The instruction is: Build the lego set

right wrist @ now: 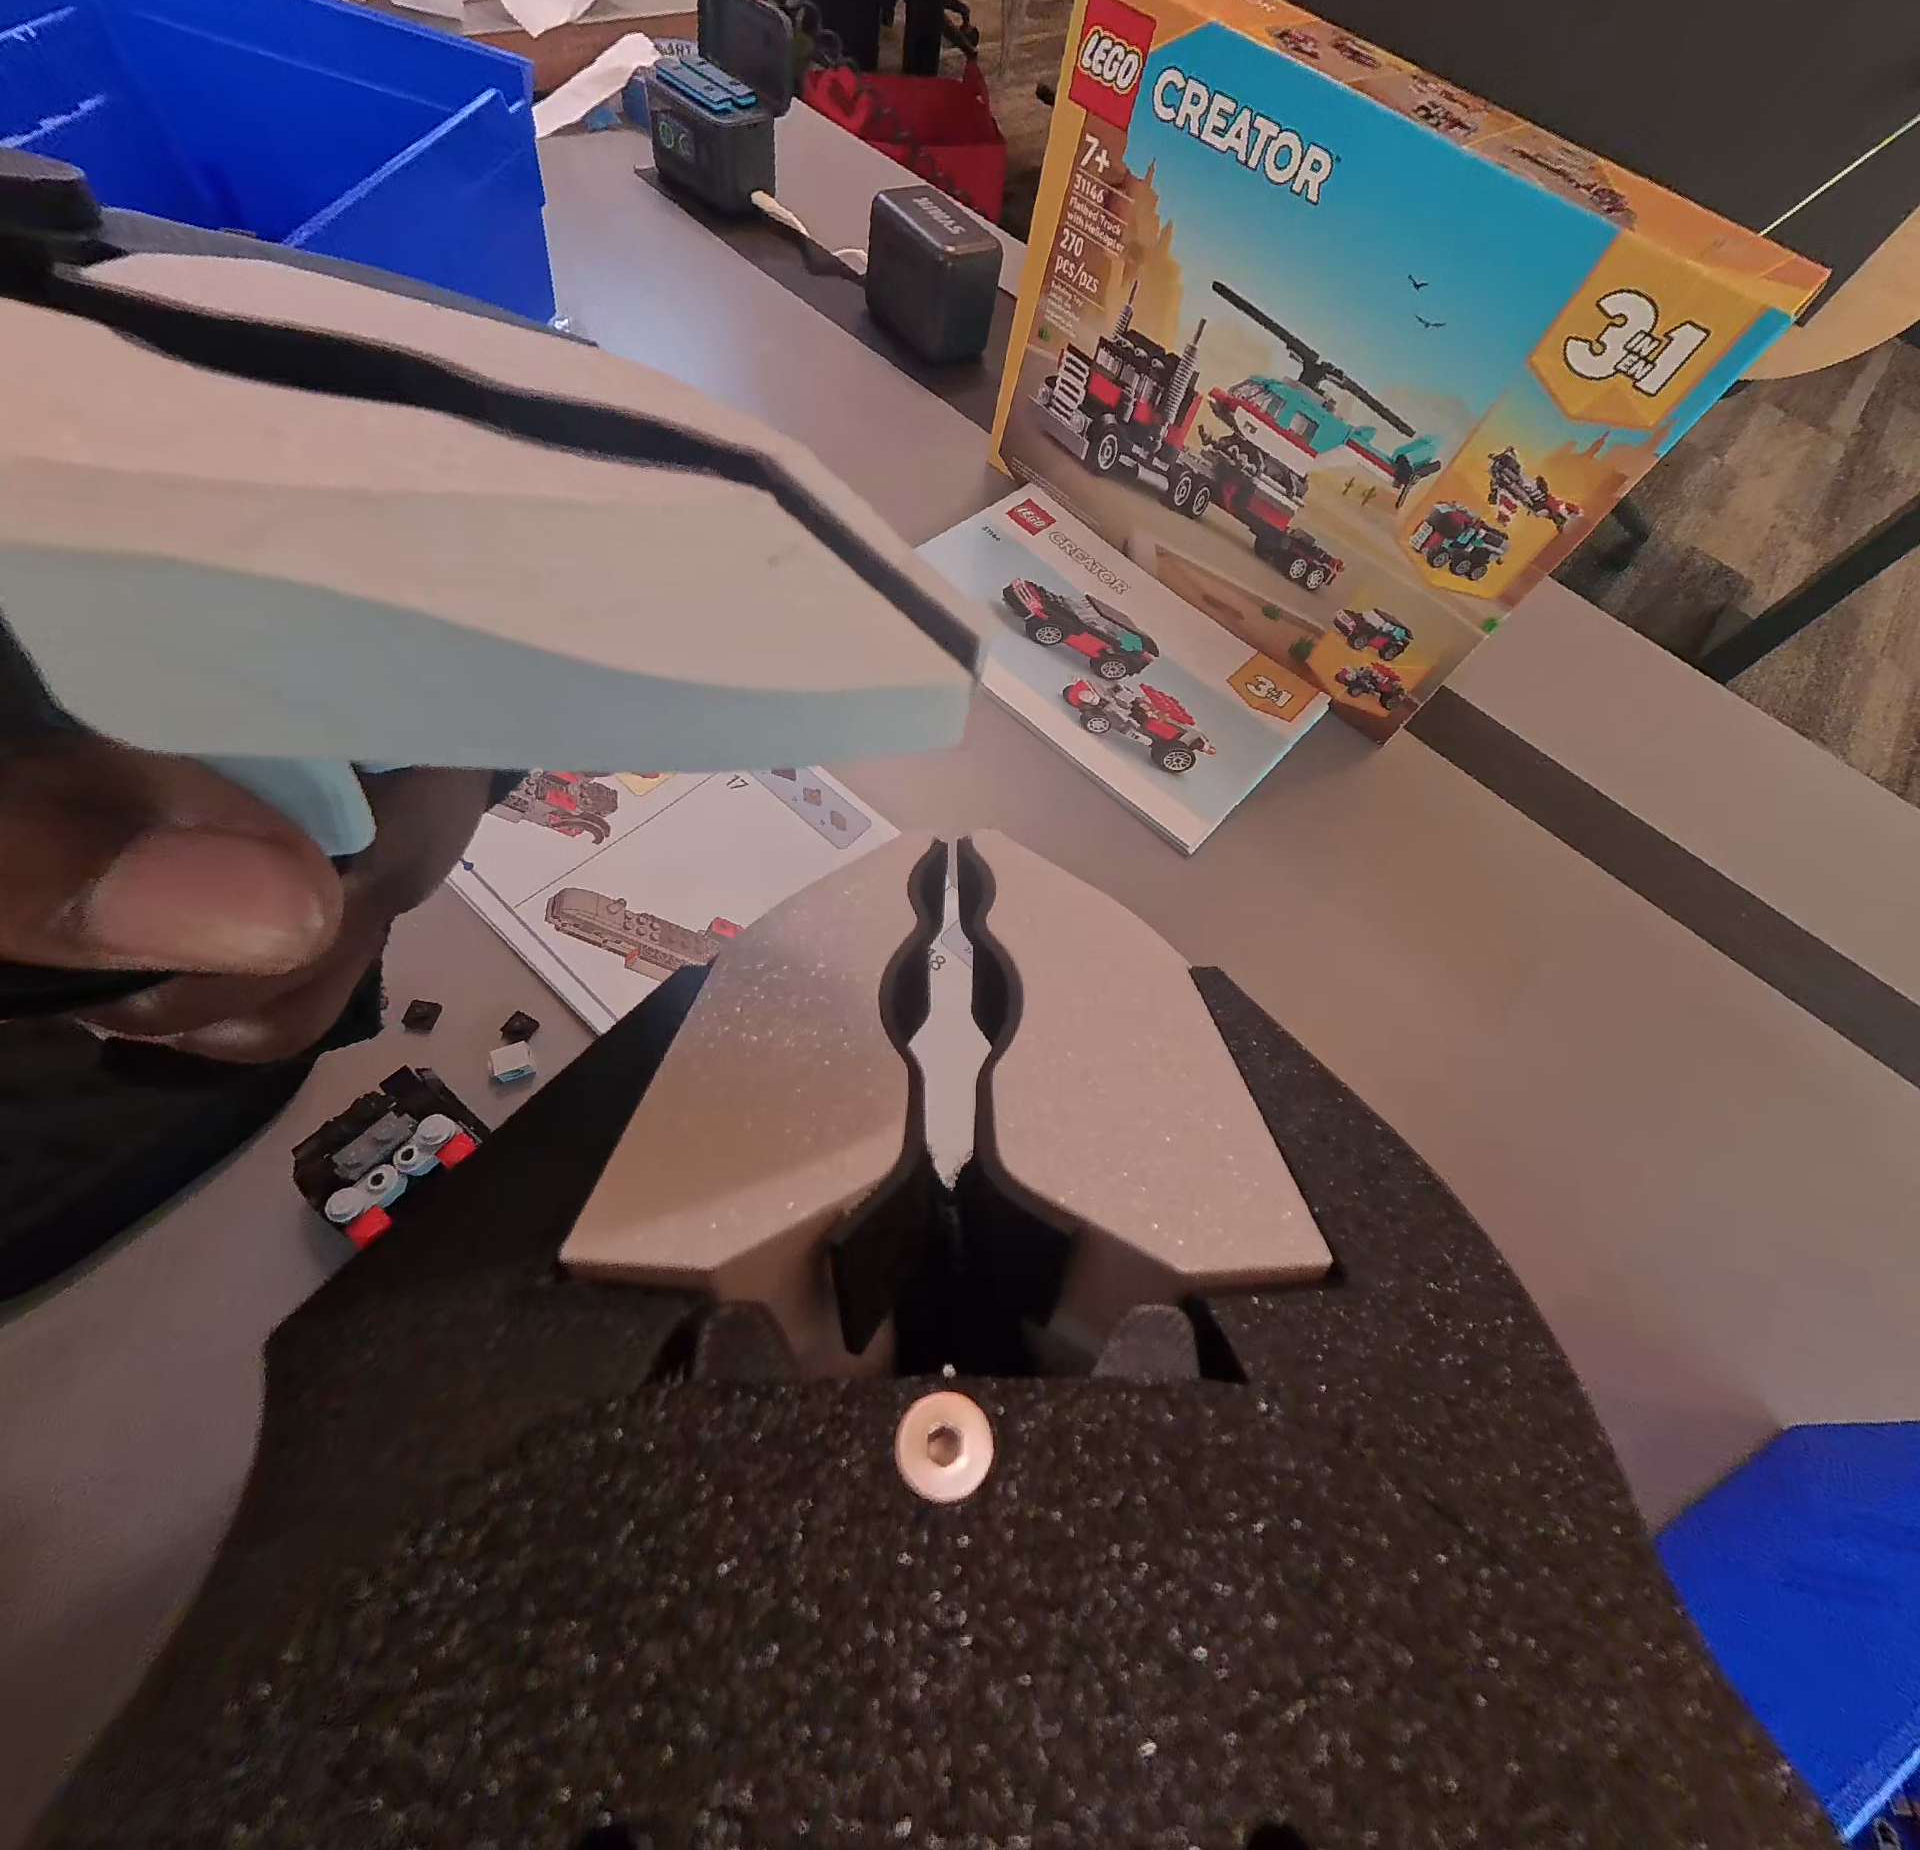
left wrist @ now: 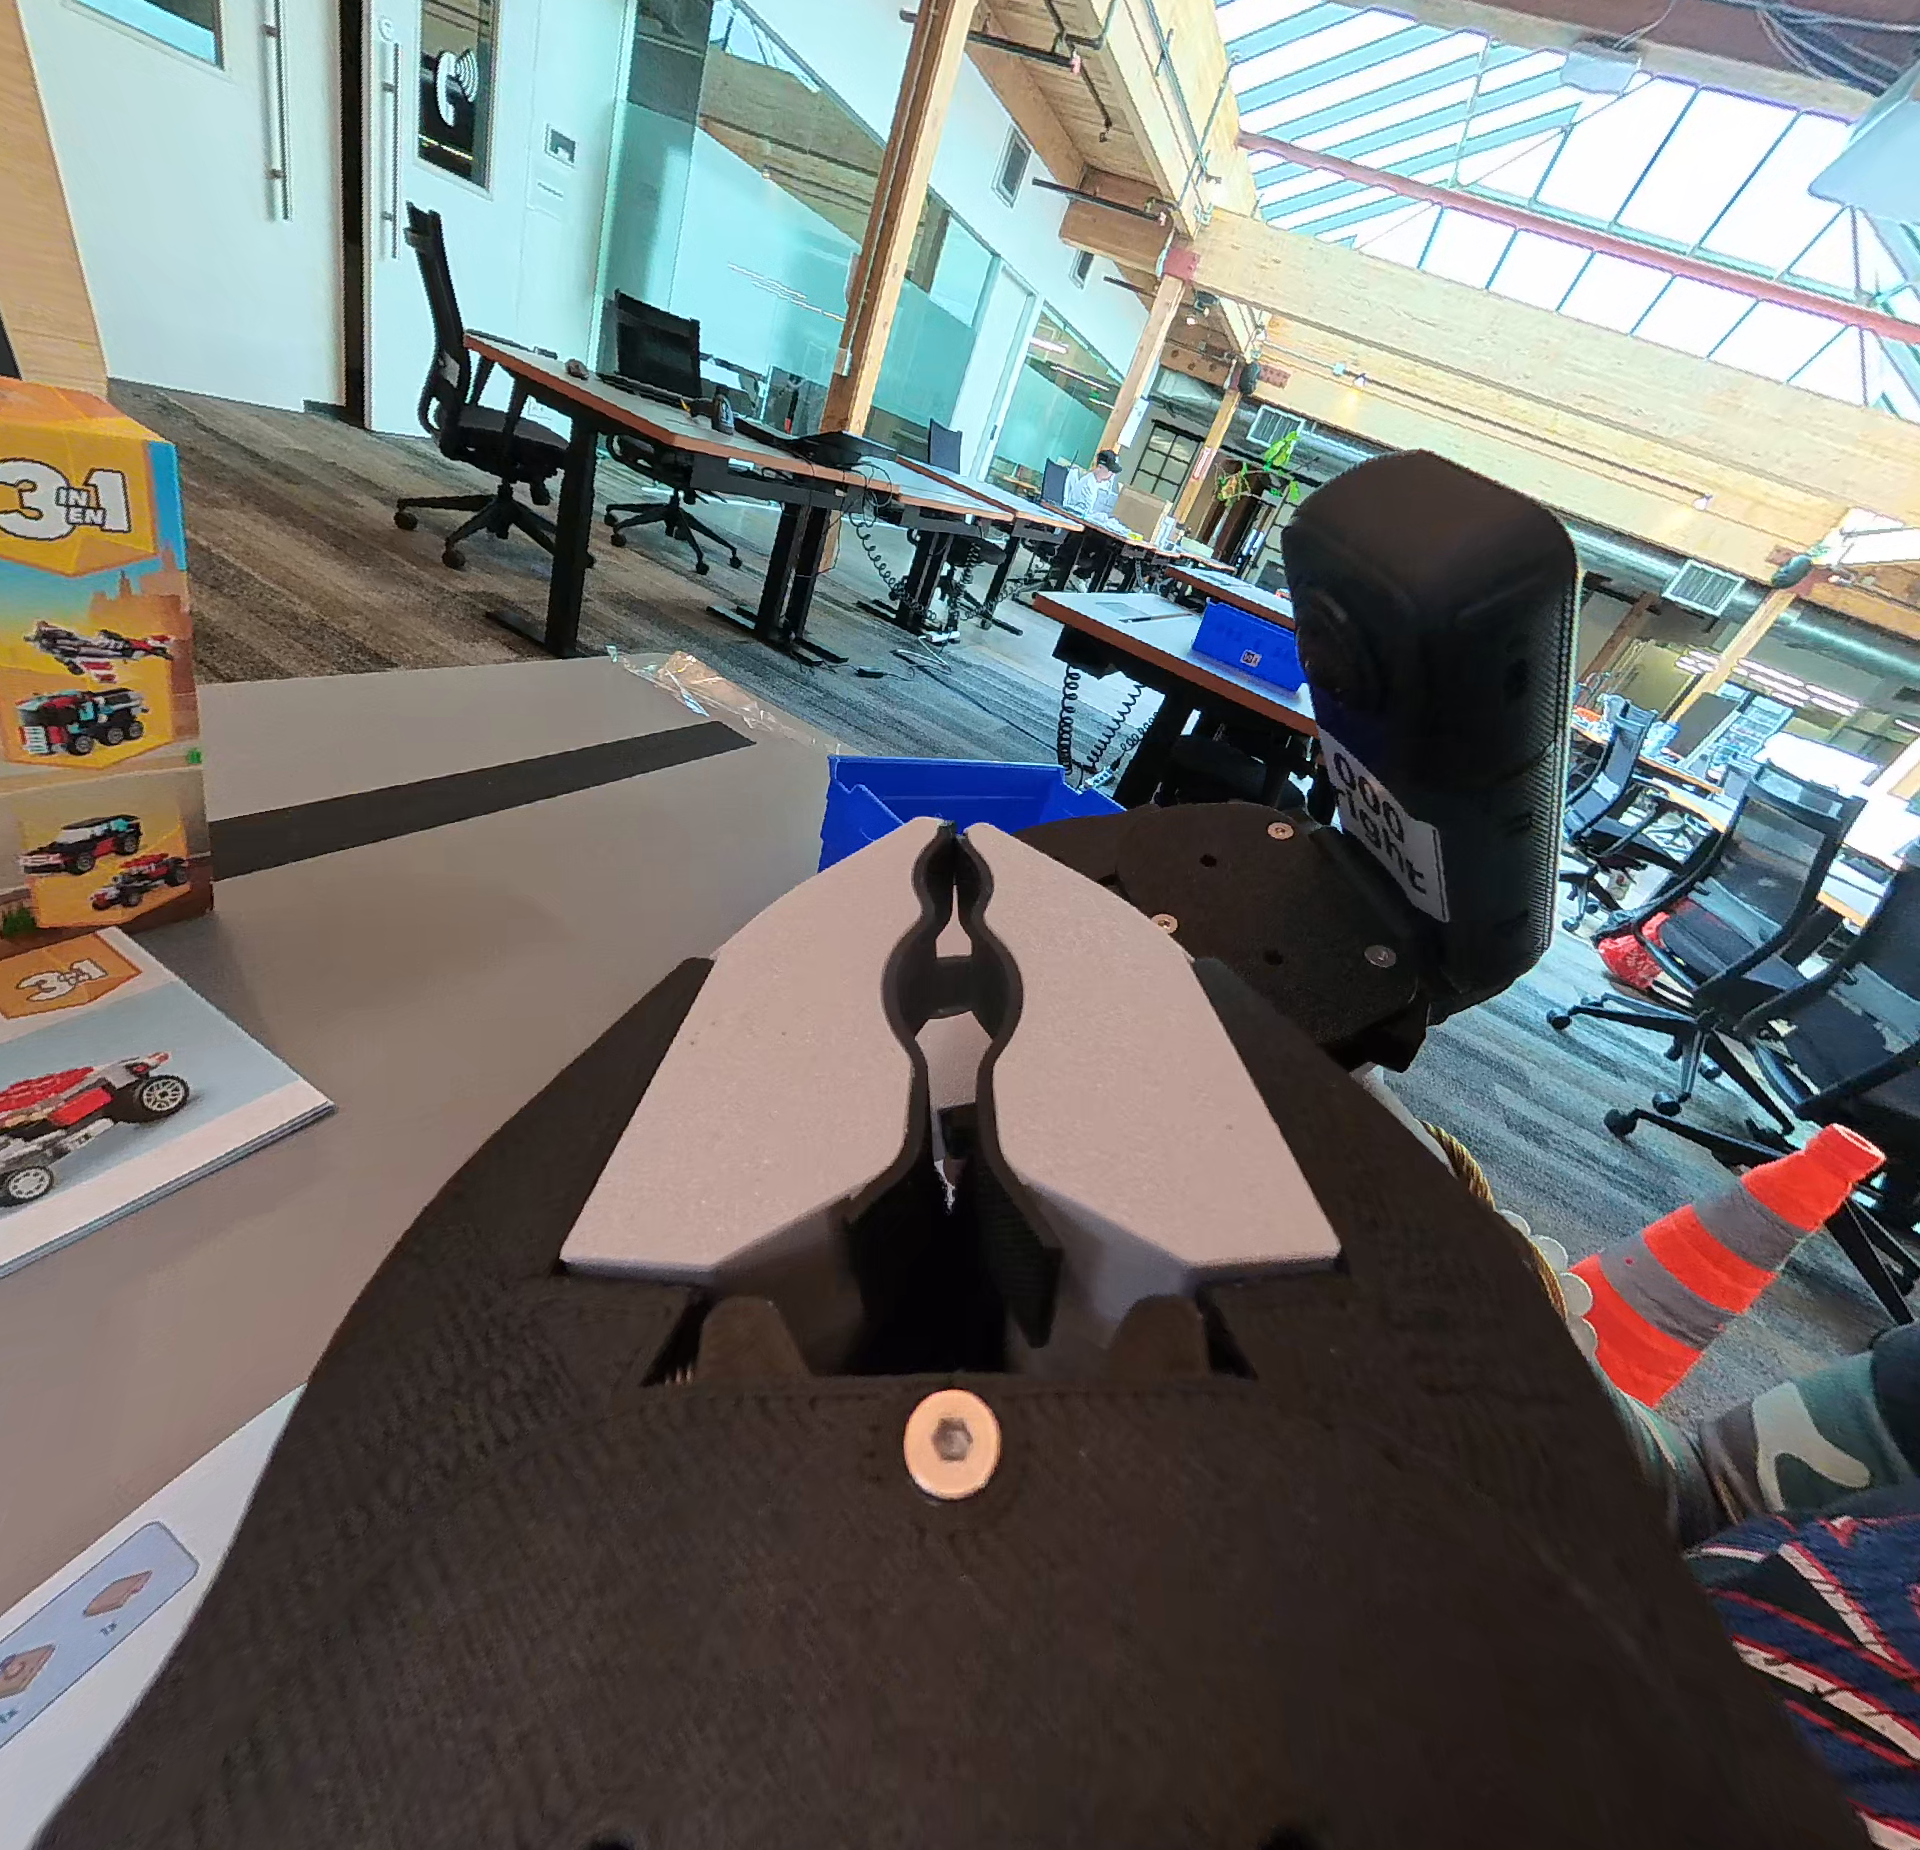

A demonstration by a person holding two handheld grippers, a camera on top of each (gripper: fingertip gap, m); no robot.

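Note:
My left gripper (left wrist: 951,844) is shut with nothing between its fingers, held above the grey table (left wrist: 468,969). It also shows in the right wrist view (right wrist: 961,657), reaching in from the left, with a thumb (right wrist: 187,917) under it. My right gripper (right wrist: 951,850) is shut and empty, above the open instruction booklet (right wrist: 644,886). Its black body and camera (left wrist: 1434,720) sit to the right in the left wrist view. A partly built black, grey and red model (right wrist: 384,1156) lies on the table at the lower left. Small loose pieces (right wrist: 511,1062) lie beside it.
The set's box (right wrist: 1351,346) stands at the back with a second booklet (right wrist: 1122,657) in front; both show in the left wrist view (left wrist: 94,657). A blue bin (right wrist: 312,138) is far left, chargers (right wrist: 930,273) behind. An orange cone (left wrist: 1714,1270) stands off the table. The left gripper's tips are roughly 8 cm from the right gripper's.

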